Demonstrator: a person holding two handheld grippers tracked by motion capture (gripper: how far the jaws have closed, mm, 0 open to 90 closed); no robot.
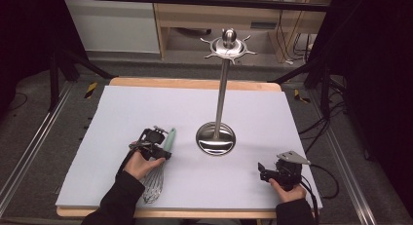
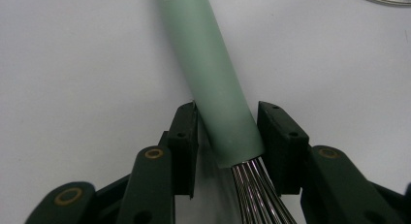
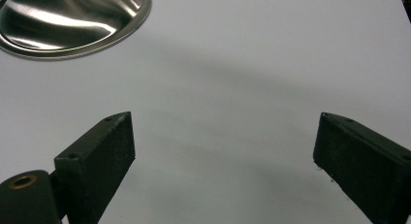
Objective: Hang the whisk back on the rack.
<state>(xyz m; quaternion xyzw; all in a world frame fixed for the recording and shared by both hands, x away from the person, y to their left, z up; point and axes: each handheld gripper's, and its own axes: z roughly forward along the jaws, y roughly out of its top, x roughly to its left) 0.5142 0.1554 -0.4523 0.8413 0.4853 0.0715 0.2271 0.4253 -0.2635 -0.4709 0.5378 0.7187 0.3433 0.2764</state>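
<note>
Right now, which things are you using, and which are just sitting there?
In use:
- whisk, its green handle between the left claw jaws
- metal stand, likely where it hangs

Sitting idle:
- right claw, open over bare table
- shelves behind

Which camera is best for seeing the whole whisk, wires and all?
The high view: it shows the whisk lying on the table, green handle to wire end, partly behind the left gripper. The left gripper view shows its handle and the wire roots between the jaws.
</note>
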